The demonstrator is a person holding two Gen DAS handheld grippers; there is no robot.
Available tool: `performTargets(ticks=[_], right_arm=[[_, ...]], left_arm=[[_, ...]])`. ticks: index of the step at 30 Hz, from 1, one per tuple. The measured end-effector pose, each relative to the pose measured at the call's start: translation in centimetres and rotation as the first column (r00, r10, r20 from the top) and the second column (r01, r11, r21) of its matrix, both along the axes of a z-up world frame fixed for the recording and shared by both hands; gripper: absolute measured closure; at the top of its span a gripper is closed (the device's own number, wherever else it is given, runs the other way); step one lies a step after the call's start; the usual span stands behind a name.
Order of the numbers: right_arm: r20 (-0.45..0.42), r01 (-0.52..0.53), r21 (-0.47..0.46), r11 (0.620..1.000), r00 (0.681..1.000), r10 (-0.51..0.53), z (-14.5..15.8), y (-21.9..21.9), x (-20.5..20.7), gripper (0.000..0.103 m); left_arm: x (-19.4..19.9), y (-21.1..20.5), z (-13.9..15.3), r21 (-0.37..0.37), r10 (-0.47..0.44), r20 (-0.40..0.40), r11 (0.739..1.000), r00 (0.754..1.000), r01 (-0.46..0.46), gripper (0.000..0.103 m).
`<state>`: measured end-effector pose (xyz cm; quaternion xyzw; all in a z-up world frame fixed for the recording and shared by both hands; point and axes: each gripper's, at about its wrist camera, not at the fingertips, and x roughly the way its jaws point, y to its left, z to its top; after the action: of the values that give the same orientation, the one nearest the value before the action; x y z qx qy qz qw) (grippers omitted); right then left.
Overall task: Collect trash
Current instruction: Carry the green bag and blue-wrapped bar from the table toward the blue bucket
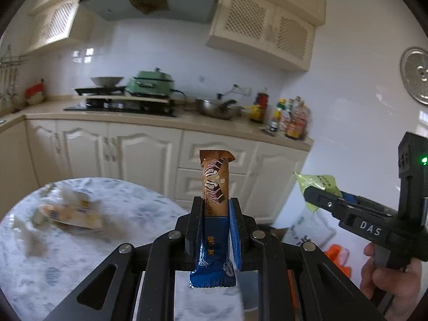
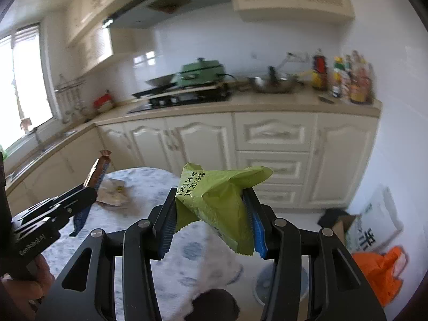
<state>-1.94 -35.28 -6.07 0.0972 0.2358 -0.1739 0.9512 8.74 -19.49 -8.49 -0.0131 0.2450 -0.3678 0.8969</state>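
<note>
Carrying trash off the table (image 1: 80, 254), the left gripper (image 1: 215, 214) fingers pinch a brown-and-blue wrapper (image 1: 215, 184) upright while the right gripper (image 2: 214, 214) fingers clamp a crumpled green packet (image 2: 216, 200).

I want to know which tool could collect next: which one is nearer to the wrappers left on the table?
Left. The left tool is beside the wrappers; the right tool is farther from them.

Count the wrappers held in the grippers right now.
2. A brown-and-blue wrapper sits upright in the left gripper; a green wrapper is in the right gripper. More blurred trash lies on the table.
</note>
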Motion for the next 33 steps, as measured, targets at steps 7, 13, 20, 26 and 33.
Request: performTargets(ticks=[7,13,20,26,33], right_arm=[[-0.061,0.138,0.061,0.989,0.989,-0.134,-3.4,-6.7,-2.5,0.055],[-0.121,0.222,0.115,0.968,0.971,-0.208,-6.8,-11.7,-3.6,0.055],[-0.203,0.284,0.188,0.940,0.948,-0.245,-11.7,-16.5,-3.8,0.055],[-0.262,0.316,0.249,0.915,0.932,-0.251,-15.7,-19.7,-3.6,0.055],[-0.308,0.335,0.294,0.895,0.920,-0.243,-18.9,-22.0,-3.0,0.055]], left_arm=[[4.1,-7.6,-0.8,0.037,-0.114,-0.088,0.992,0.990,0.118,0.088],[8.1,-15.0,-2.5,0.100,-0.178,-0.184,0.975,0.967,0.199,0.088],[11.3,-23.0,-5.6,0.175,-0.209,-0.283,0.948,0.936,0.265,0.088],[13.8,-29.3,-8.3,0.229,-0.209,-0.353,0.926,0.912,0.301,0.088],[15.1,-34.5,-11.9,0.285,-0.197,-0.406,0.901,0.893,0.328,0.088]])
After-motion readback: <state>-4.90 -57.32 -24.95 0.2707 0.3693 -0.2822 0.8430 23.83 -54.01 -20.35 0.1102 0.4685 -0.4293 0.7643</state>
